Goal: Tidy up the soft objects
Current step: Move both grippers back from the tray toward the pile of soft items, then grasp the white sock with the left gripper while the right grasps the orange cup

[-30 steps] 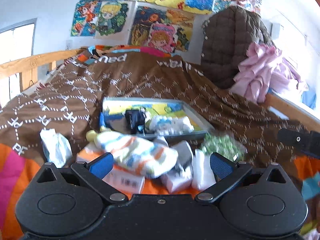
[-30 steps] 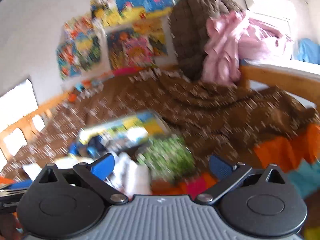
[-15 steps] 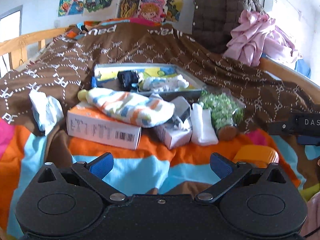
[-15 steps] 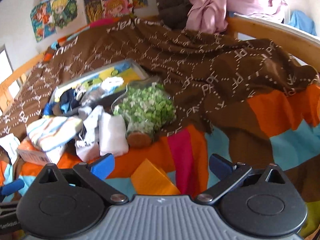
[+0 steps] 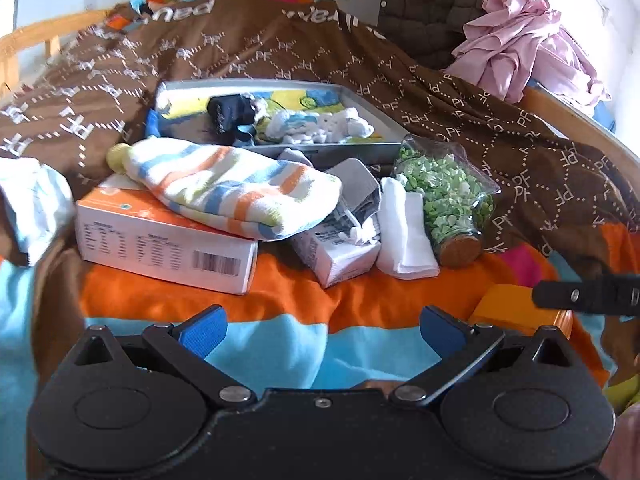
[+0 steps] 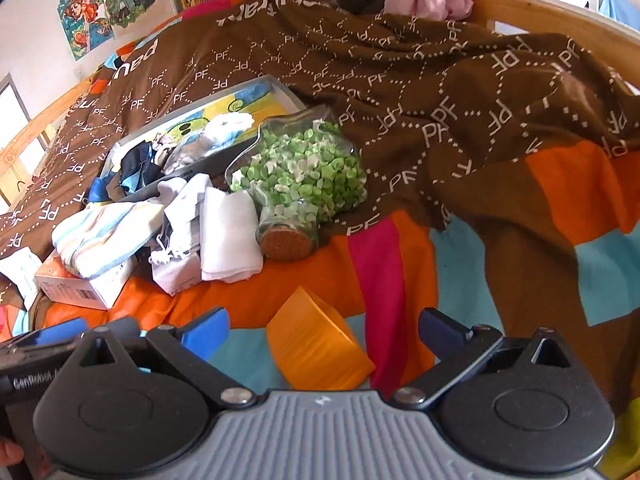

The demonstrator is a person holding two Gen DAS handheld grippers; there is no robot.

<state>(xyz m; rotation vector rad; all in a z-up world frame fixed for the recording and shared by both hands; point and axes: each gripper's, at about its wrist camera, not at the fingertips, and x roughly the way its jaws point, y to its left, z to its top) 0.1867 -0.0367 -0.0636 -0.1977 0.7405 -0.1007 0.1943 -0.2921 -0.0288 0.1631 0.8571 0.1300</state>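
Note:
A striped sock (image 5: pixel 236 190) lies across a white and orange box (image 5: pixel 160 240) on the bed. A folded white cloth (image 5: pixel 404 232) lies next to a glass jar of green pieces (image 5: pixel 444 196). A grey tray (image 5: pixel 360 150) behind them holds a dark sock (image 5: pixel 228 112) and white and blue socks (image 5: pixel 316 124). My left gripper (image 5: pixel 322 328) is open and empty, short of the pile. My right gripper (image 6: pixel 324 330) is open and empty, over an orange block (image 6: pixel 316 348). The striped sock (image 6: pixel 104 236) and the white cloth (image 6: pixel 228 236) lie to its far left.
A small torn white box (image 5: pixel 336 248) sits between the striped sock and the white cloth. A white wrapper (image 5: pixel 32 204) lies at the far left. A brown blanket (image 6: pixel 400 80) covers the back of the bed, with a wooden rail (image 6: pixel 560 20) and pink clothes (image 5: pixel 520 40) beyond.
Both grippers have drawn back and tilted down, so the pile sits farther off and more bedspread shows. The orange block has come into view. Both stay open.

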